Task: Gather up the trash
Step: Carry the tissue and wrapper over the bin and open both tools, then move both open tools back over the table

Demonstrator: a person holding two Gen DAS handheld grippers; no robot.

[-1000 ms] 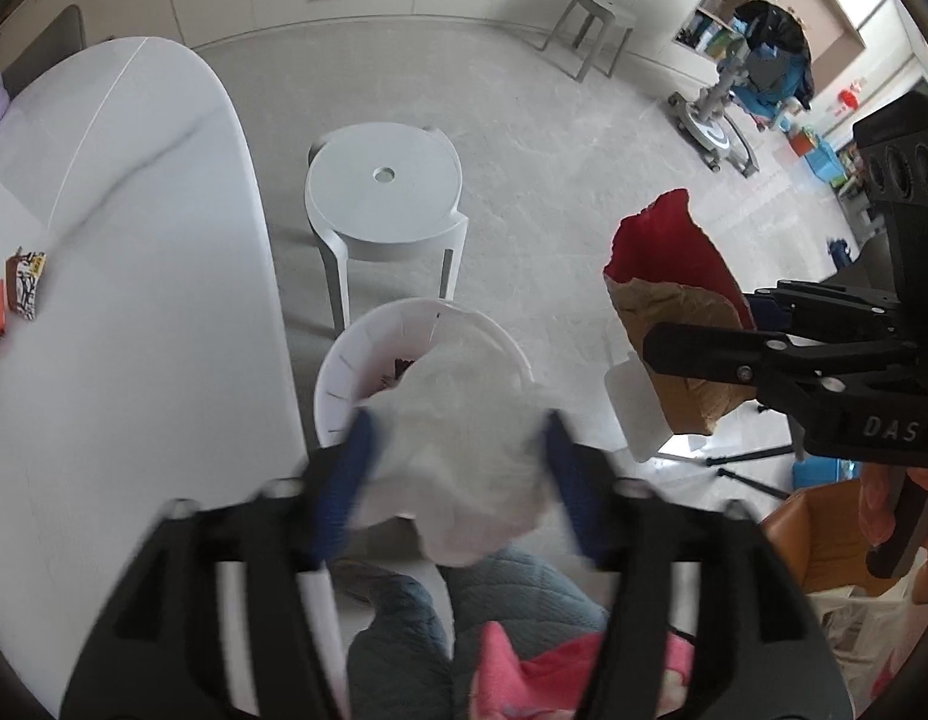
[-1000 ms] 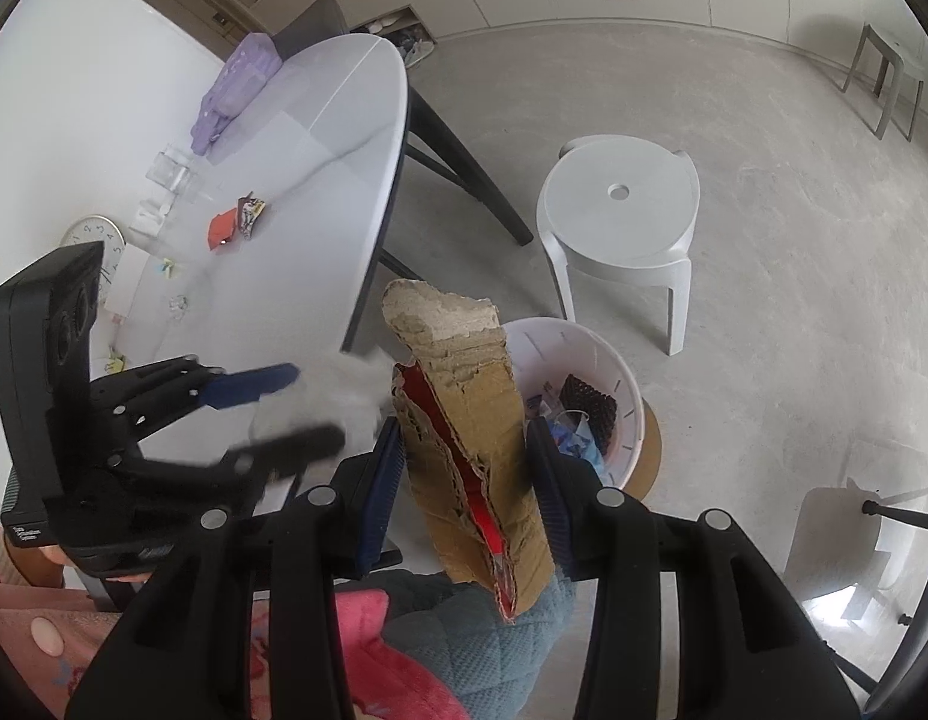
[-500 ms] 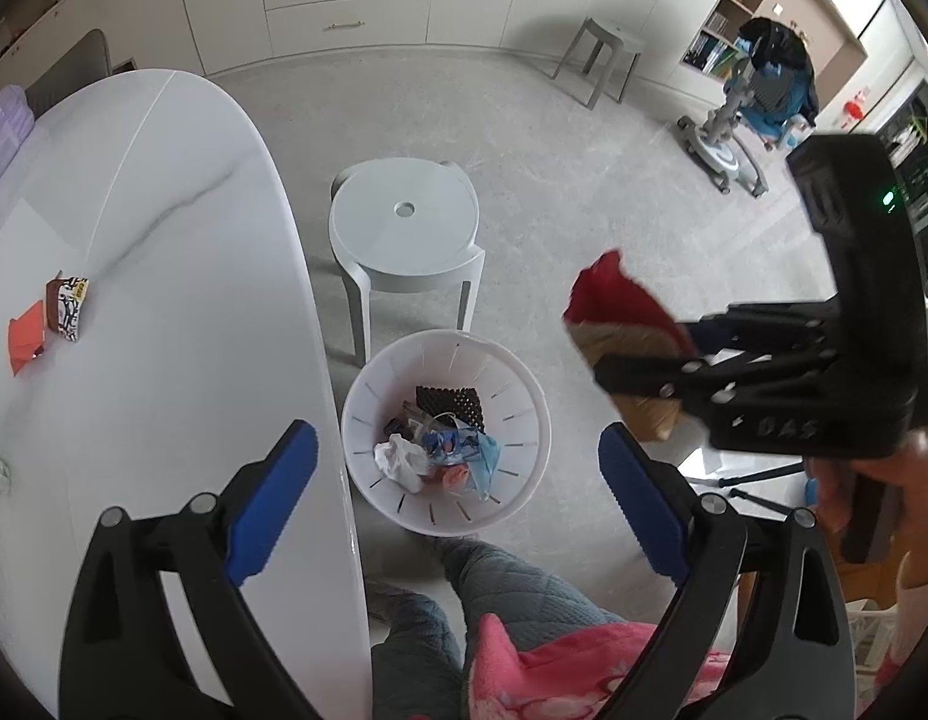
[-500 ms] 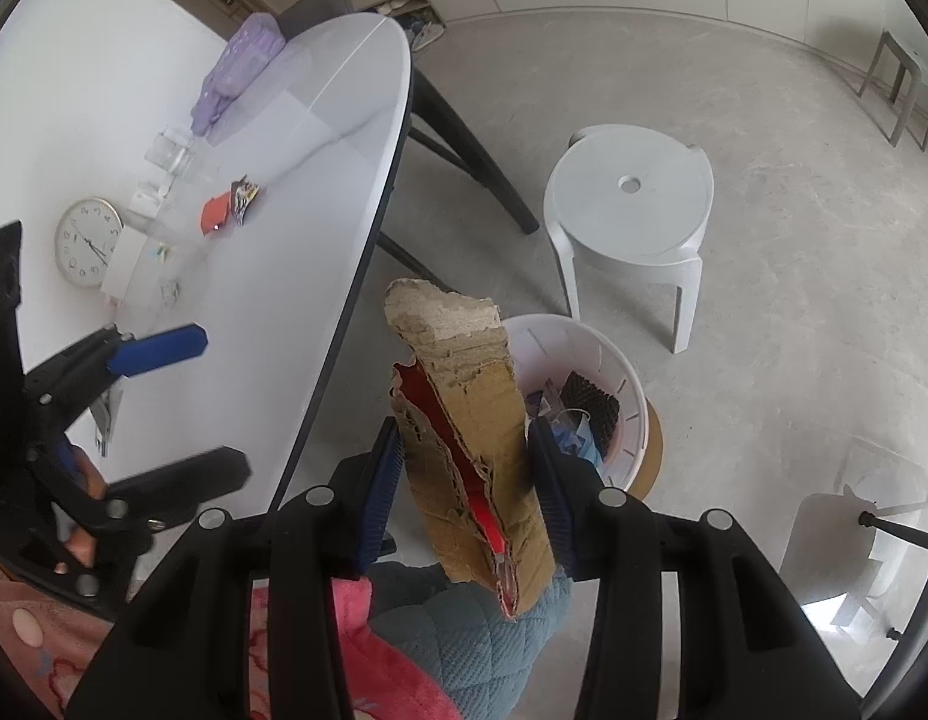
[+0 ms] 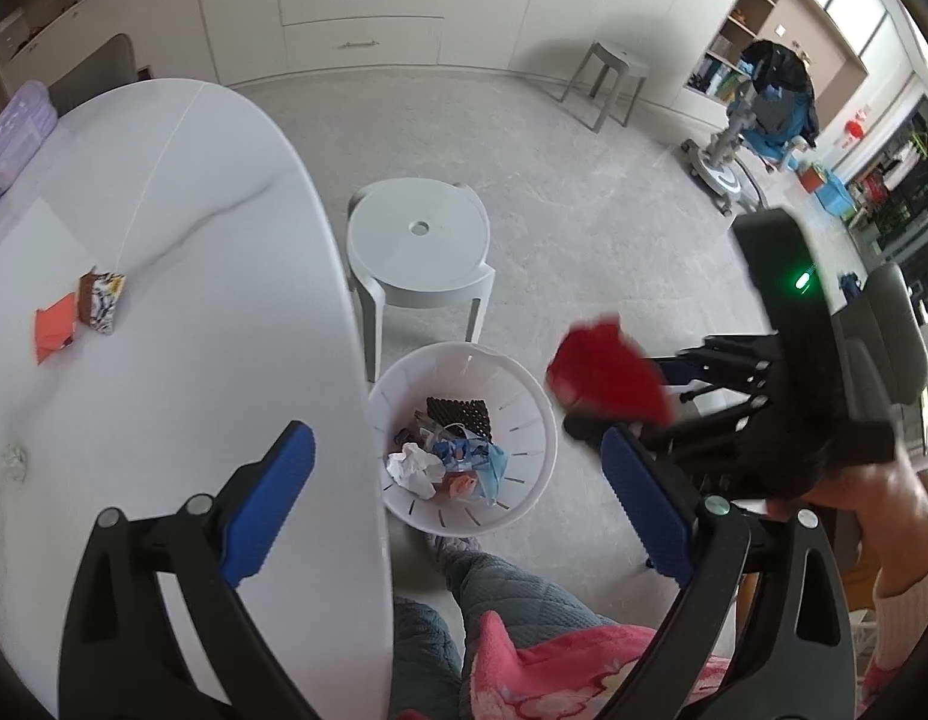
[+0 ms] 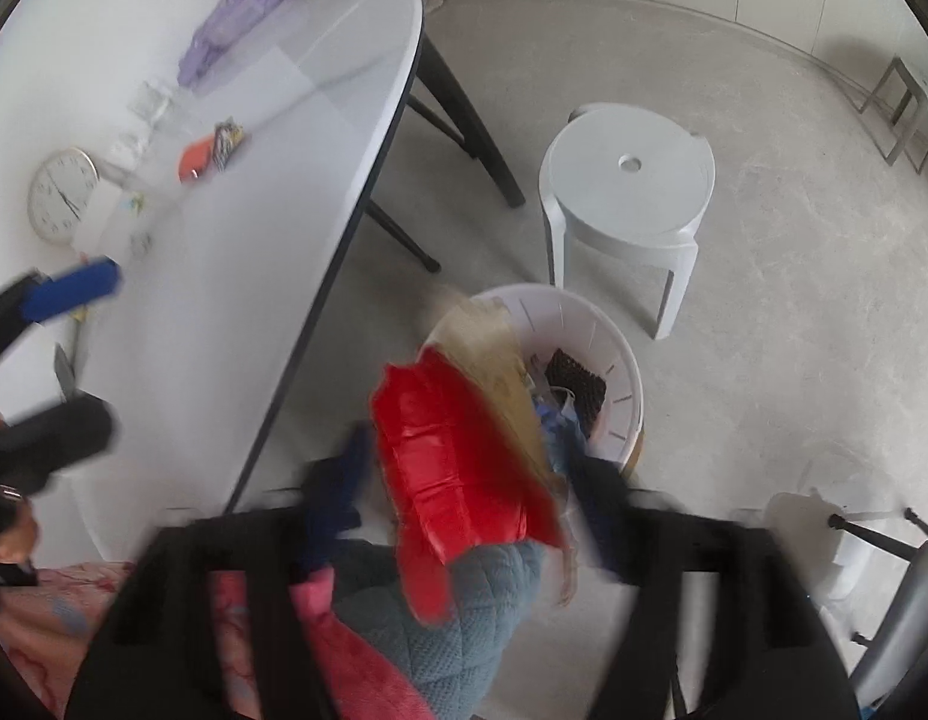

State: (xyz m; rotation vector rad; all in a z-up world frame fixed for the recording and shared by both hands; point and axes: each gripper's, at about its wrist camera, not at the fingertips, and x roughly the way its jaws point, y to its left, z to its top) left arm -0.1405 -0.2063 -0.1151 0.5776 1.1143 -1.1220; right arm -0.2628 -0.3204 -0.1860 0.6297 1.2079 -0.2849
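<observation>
Opening, the right gripper [image 6: 464,492] frees a stiff, light cardboard scrap [image 6: 458,450] above the bin [image 6: 620,360]; pinch its edge. The left gripper [image 5: 458,504] gapes empty.

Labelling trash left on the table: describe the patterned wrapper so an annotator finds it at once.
Start at the white oval table left of the white waste bin. Two small wrappers lie together on the top, far from the edge beside the bin. The patterned wrapper is the brown, yellow and black-and-white one; the neighbour touching it, the orange wrapper, is plain.
</observation>
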